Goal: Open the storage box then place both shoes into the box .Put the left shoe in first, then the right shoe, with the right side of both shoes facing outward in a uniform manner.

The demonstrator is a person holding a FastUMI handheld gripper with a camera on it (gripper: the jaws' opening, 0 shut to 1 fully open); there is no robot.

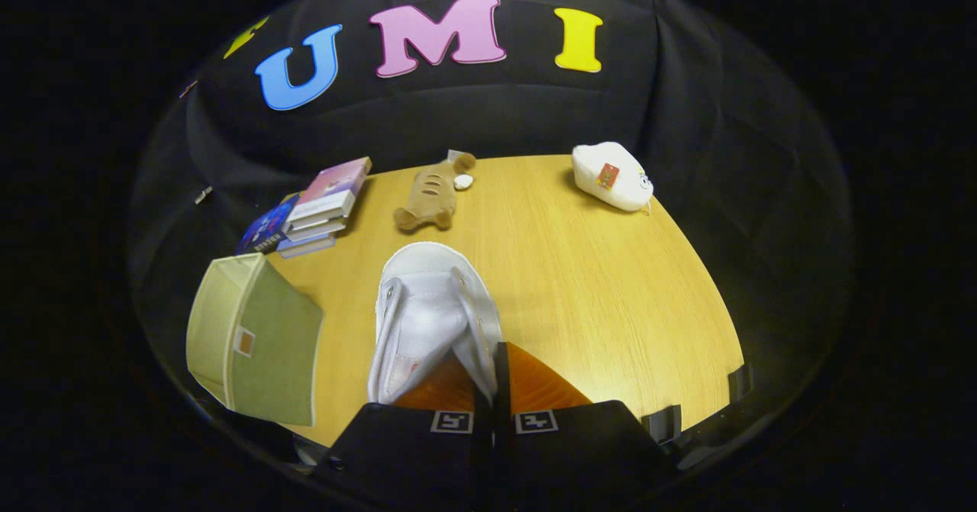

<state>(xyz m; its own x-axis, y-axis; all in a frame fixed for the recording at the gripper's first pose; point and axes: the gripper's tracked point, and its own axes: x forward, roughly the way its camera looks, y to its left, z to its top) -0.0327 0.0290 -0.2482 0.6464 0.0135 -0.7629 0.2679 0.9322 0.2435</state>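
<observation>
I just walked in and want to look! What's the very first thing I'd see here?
A white shoe sits right at the gripper, whose fingers are closed together on the shoe's collar edge, toe pointing away. Beside it on the wooden table stands a green fabric storage box. Beyond the shoe lie a stack of books, a brown plush toy and a white plush toy.

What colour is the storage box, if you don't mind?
Light green, clearest in the gripper view: storage box.
</observation>
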